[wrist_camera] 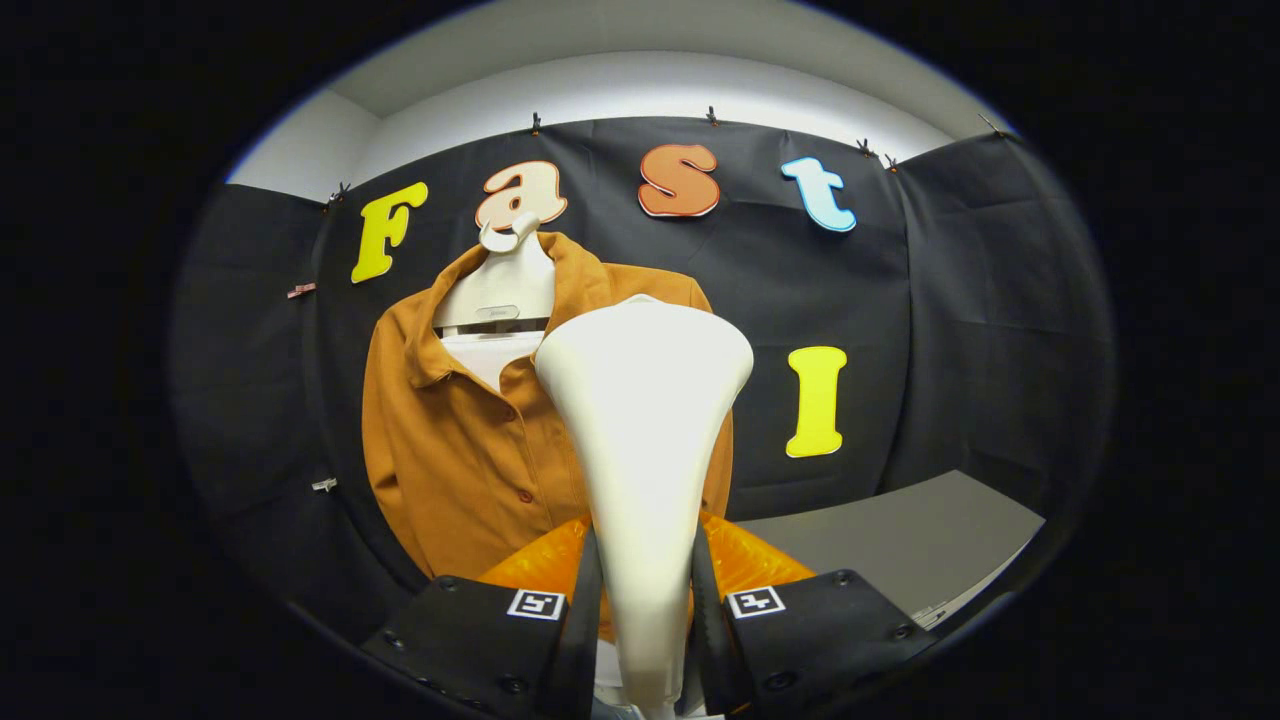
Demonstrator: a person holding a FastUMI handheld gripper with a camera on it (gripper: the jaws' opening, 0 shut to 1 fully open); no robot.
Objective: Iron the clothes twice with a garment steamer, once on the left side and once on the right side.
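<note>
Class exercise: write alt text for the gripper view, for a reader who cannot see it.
The gripper is shut on a white garment steamer, whose wide head rises ahead of the fingers toward an orange-brown buttoned shirt. The shirt hangs on a white hanger against the booth's black cloth wall, beside a grey table.

You are holding the gripper (646,585) with both fingers pressing on the steamer (645,400). Each finger block is carrying a square black-and-white marker (535,604), which is showing a coded pattern and no readable words. The hanger (497,285) is bearing a small plate (497,313), too small to read.
</note>
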